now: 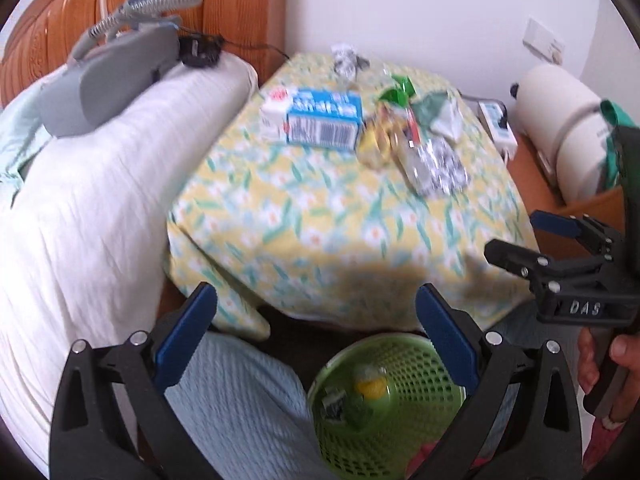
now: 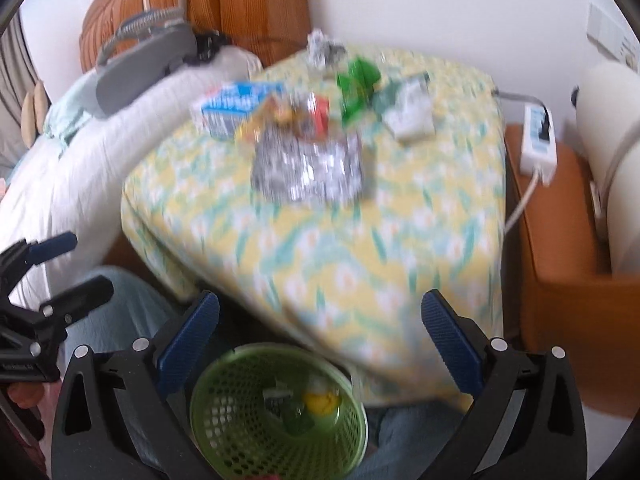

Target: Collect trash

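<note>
While the left gripper point(image 1: 316, 336) hangs with jaws spread wide and empty above the green basket point(image 1: 404, 364), the left wrist view shows trash near the far edge of the floral-covered surface point(image 1: 320, 232): a blue-and-white carton point(image 1: 316, 118), a foil wrapper point(image 1: 438, 166), green scraps point(image 1: 398, 94).

From the right wrist, the right gripper point(image 2: 320, 342) is equally wide and empty above the basket point(image 2: 224, 412), which already holds a yellow scrap point(image 2: 322, 402); the foil wrapper point(image 2: 308, 170) lies mid-surface.
</note>
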`<state>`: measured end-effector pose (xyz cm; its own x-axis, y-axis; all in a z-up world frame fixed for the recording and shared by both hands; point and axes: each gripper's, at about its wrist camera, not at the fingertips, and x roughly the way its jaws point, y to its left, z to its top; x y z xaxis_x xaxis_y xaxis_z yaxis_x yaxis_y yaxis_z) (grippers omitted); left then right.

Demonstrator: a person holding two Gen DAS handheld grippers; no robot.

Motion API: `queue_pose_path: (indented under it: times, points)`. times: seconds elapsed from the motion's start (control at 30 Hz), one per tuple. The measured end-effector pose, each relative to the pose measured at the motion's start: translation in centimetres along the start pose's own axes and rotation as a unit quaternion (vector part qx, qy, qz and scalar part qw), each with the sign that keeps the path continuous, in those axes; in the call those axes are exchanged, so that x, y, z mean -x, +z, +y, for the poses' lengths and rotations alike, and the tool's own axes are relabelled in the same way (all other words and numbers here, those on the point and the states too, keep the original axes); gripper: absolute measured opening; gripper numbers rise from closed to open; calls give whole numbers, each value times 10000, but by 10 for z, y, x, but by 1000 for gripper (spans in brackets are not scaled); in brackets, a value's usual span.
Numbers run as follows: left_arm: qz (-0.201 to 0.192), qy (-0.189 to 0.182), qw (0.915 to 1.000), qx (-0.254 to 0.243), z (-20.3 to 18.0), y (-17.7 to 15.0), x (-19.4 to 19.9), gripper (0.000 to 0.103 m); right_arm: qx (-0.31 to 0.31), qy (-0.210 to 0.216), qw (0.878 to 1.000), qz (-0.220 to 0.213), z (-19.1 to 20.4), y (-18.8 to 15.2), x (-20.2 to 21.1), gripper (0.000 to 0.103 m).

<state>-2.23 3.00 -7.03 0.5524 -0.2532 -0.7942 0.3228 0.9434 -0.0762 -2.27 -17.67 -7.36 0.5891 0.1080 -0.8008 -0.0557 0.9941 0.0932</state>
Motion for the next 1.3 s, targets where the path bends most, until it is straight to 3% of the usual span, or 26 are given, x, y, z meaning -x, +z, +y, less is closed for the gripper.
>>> queue_pose_path:
  times: [0.33, 0.57, 0.93, 1.0, 1.1, 1.3]
  points:
    - [-234, -29, 9997, -3, -6, 27, -3, 95, -267, 141, 9995, -6, -2, 56, -36, 100]
    - [-143, -36, 9999, 77, -2, 27, -12, 95, -674, 343, 9969, 230, -9, 67, -64, 100]
    - [-112, -23, 9999, 118, 3, 28, -18, 95, -684, 101, 9967, 420, -5, 73, -90, 100]
    - [-120, -16, 9998, 124, 4, 30, -19, 95, -643, 121, 9971, 381, -6, 73, -88, 87]
    - [-125, -18, 9998, 133, 3, 34, -22, 95, -608, 196, 9974, 337, -9, 72, -84, 78]
    - [-172, -4, 9998, -39, -8, 43, -30, 95, -635, 251, 9975, 194, -16, 70, -66, 72]
